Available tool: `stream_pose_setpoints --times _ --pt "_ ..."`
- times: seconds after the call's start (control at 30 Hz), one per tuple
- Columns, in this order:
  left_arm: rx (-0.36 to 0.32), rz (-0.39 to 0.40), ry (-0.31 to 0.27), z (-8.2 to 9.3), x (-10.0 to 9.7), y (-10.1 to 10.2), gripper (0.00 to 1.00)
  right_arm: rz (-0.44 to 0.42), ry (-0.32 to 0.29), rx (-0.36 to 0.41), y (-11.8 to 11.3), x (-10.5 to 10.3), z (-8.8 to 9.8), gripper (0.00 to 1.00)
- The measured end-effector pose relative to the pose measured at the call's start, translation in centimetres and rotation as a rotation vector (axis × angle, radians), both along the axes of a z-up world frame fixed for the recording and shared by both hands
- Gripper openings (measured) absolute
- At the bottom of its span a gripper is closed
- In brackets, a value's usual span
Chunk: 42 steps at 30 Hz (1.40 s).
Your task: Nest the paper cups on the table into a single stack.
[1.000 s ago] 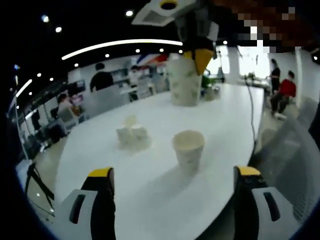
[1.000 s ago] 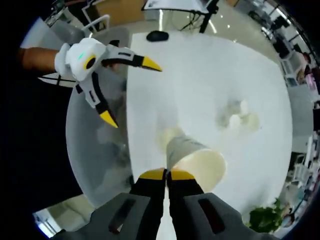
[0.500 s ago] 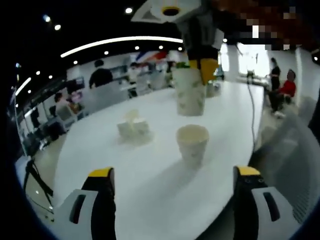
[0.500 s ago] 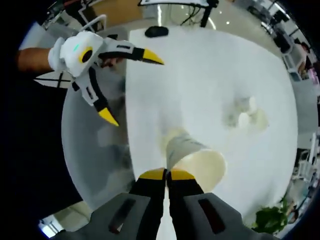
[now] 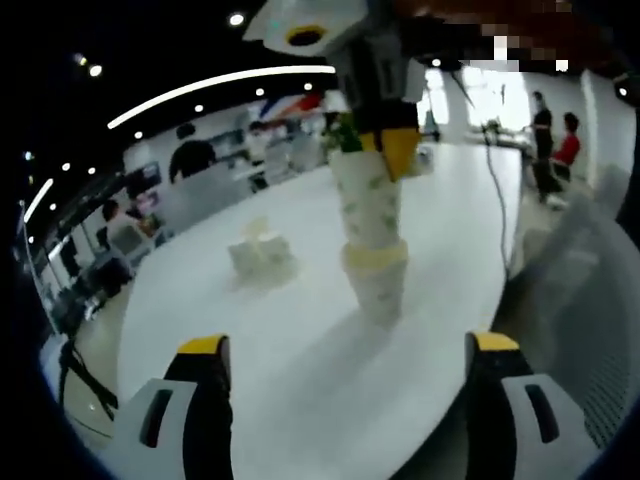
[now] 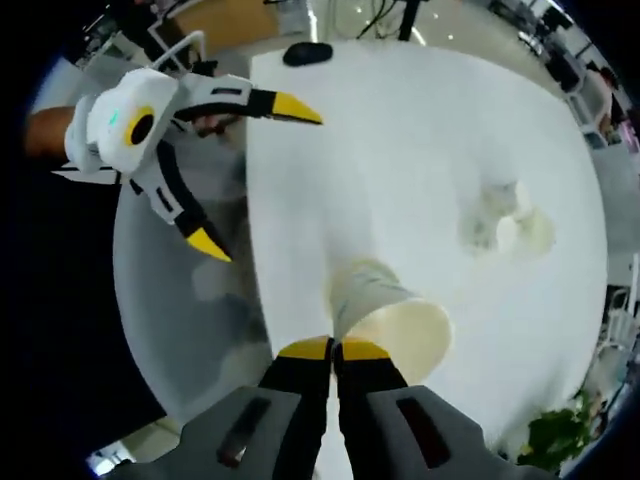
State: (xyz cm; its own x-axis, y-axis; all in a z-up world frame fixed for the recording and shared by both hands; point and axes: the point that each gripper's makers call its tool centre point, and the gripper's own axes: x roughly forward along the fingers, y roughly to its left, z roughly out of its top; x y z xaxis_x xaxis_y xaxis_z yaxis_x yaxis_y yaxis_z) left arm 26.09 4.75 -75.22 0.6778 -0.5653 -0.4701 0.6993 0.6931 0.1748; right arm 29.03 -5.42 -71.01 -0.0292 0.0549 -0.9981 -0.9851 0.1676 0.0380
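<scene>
A patterned paper cup (image 5: 370,205) hangs from my right gripper (image 5: 385,150), which comes down from the top of the left gripper view, shut on its rim. Its base sits inside a second cup (image 5: 378,290) standing upright on the white table (image 5: 290,380). My left gripper (image 5: 350,350) stays open near the table's edge, both cups ahead of its jaws. In the right gripper view my right gripper (image 6: 335,350) pinches the rim of the held cup (image 6: 400,330), and my left gripper (image 6: 255,177) spreads open at the left.
A small cluster of pale cups (image 5: 262,255) lies farther back on the table, also in the right gripper view as the cluster (image 6: 505,225). A dark mouse-like object (image 6: 300,53) rests at the far table edge. People and desks fill the room behind.
My right gripper has lowered its cup from above into the standing cup. The left gripper has stayed open near the table's edge.
</scene>
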Motion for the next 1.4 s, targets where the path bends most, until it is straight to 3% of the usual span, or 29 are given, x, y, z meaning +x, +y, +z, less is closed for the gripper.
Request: stream_pose_setpoints --times 0.4,0.8,1.1,1.4 --pt "-0.053 0.022 0.024 0.3 0.2 0.1 0.97 -0.054 0.017 0.0 0.0 0.2 -2.5 0.0" --pt "-0.046 0.023 0.029 0.1 0.3 0.1 0.98 -0.091 0.019 0.0 0.8 1.0 -4.9 0.0" --pt "-0.04 0.019 0.031 0.0 0.2 0.1 0.98 -0.065 0.013 -0.006 1.5 0.6 -6.6 0.0" --pt "-0.035 0.014 0.035 -0.2 0.0 0.2 0.97 -0.071 0.01 0.019 2.1 0.4 -7.0 0.0"
